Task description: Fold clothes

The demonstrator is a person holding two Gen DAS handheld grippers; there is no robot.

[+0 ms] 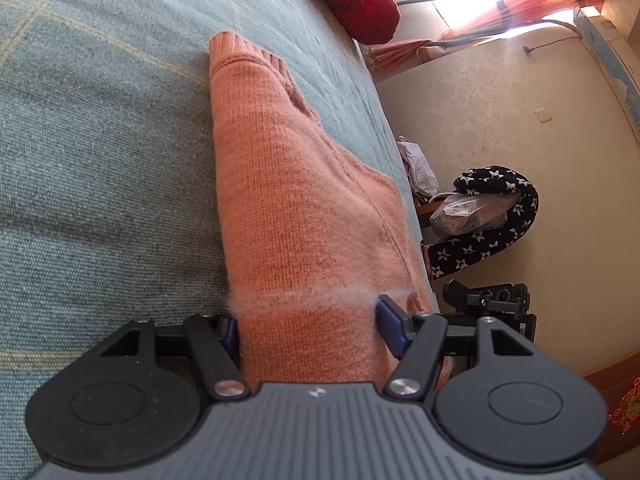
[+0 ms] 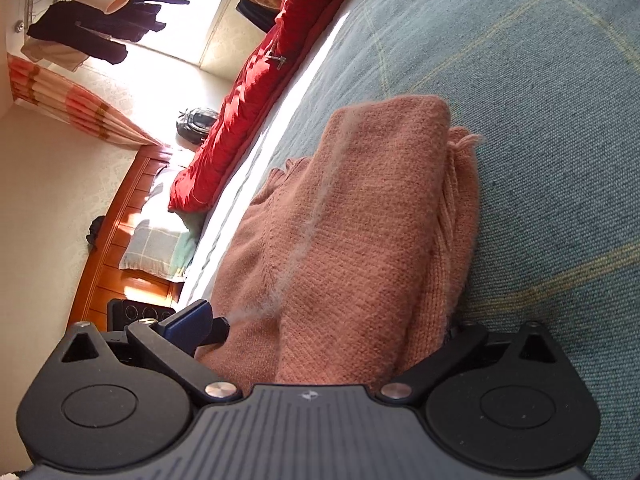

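The orange knit sweater [image 1: 304, 208] is soft, fuzzy and floppy. The left gripper [image 1: 308, 332] and the right gripper [image 2: 328, 332] both straddle its near folded edge, jaws apart; whether any pad presses seems unclear. Take thick folded edges.

right gripper [image 2: 340, 328] right jaw hidden behind sweater [image 2: 360, 220]

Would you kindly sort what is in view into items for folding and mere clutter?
Job in hand:
orange sweater
left gripper
right gripper

Lying about:
red quilt
star-patterned cloth
plastic bag
backpack
hanging clothes
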